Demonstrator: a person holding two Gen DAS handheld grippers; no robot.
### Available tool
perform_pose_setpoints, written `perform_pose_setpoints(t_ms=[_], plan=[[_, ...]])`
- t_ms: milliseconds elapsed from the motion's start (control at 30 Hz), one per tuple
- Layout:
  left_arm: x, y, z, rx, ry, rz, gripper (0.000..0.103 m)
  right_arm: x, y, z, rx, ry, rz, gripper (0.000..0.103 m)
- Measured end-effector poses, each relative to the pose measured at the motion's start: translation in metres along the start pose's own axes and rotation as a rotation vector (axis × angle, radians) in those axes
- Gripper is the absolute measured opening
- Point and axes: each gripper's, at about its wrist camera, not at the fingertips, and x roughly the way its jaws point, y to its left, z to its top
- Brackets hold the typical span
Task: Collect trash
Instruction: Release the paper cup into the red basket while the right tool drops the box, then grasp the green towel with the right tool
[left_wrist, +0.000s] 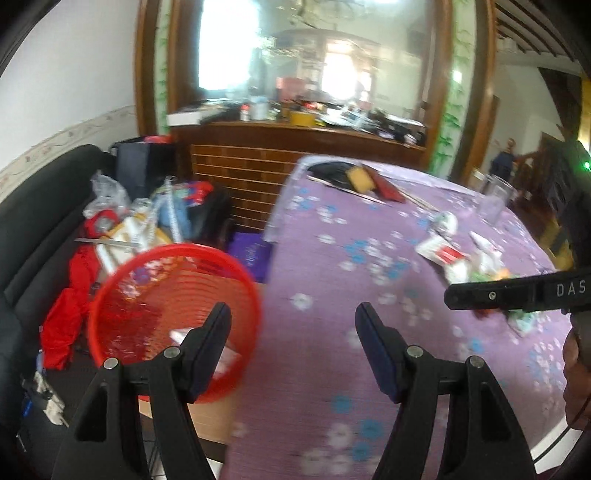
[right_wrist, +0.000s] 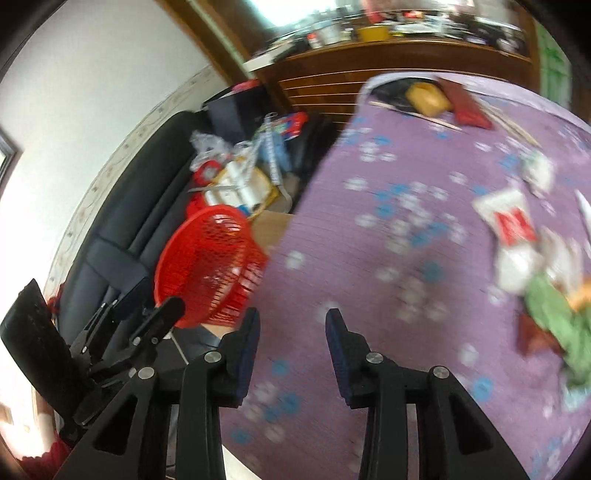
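A red mesh basket sits on a cardboard box left of the table, with white scraps inside; it also shows in the right wrist view. Trash lies on the purple flowered tablecloth: a white and red wrapper, crumpled white paper and a green wrapper. My left gripper is open and empty between basket and table edge. My right gripper is open and empty over the cloth; its finger shows in the left wrist view.
A black sofa on the left holds a pile of bags and red cloth. At the table's far end lie a yellow sponge, a dark red pouch and chopsticks. A clear glass stands far right. A wooden counter stands behind.
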Motion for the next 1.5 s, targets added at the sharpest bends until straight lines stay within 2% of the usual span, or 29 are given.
perform_pose_setpoints(t_ms=[300,467,533,700,800,900,1000,1067,1100,1233,1400,1500], plan=[[0.017,-0.091,0.001,0.059,0.066,-0.148,0.069,-0.068,-0.100,-0.045,0.163,-0.061,-0.100,0.041],[0.021,-0.131,0.001,0.094,0.079,-0.197,0.068,-0.108,-0.155,-0.062,0.266,-0.111,-0.173,0.042],[0.020,-0.145,-0.002,0.108,0.085,-0.213,0.068,-0.118,-0.176,-0.063,0.297,-0.128,-0.209,0.050],[0.012,-0.165,-0.006,0.144,0.090,-0.224,0.068,-0.116,-0.211,-0.054,0.328,-0.148,-0.219,0.052],[0.006,-0.168,-0.008,0.152,0.091,-0.217,0.068,-0.104,-0.224,-0.044,0.347,-0.148,-0.218,0.061],[0.002,-0.167,-0.009,0.150,0.092,-0.207,0.068,-0.087,-0.229,-0.034,0.346,-0.127,-0.230,0.076],[-0.001,-0.168,-0.012,0.157,0.094,-0.199,0.068,-0.071,-0.229,-0.029,0.329,-0.111,-0.261,0.080],[-0.002,-0.169,-0.013,0.157,0.097,-0.201,0.068,-0.064,-0.230,-0.031,0.336,-0.095,-0.265,0.072],[-0.002,-0.170,-0.015,0.159,0.098,-0.205,0.068,-0.063,-0.231,-0.033,0.333,-0.089,-0.269,0.053],[0.001,-0.177,-0.017,0.170,0.110,-0.224,0.068,-0.079,-0.230,-0.043,0.329,-0.112,-0.227,0.034],[0.014,-0.196,-0.016,0.202,0.131,-0.266,0.068,-0.122,-0.229,-0.067,0.331,-0.169,-0.212,0.030],[0.029,-0.215,-0.014,0.265,0.146,-0.305,0.068,-0.149,-0.230,-0.083,0.340,-0.207,-0.220,0.029]])
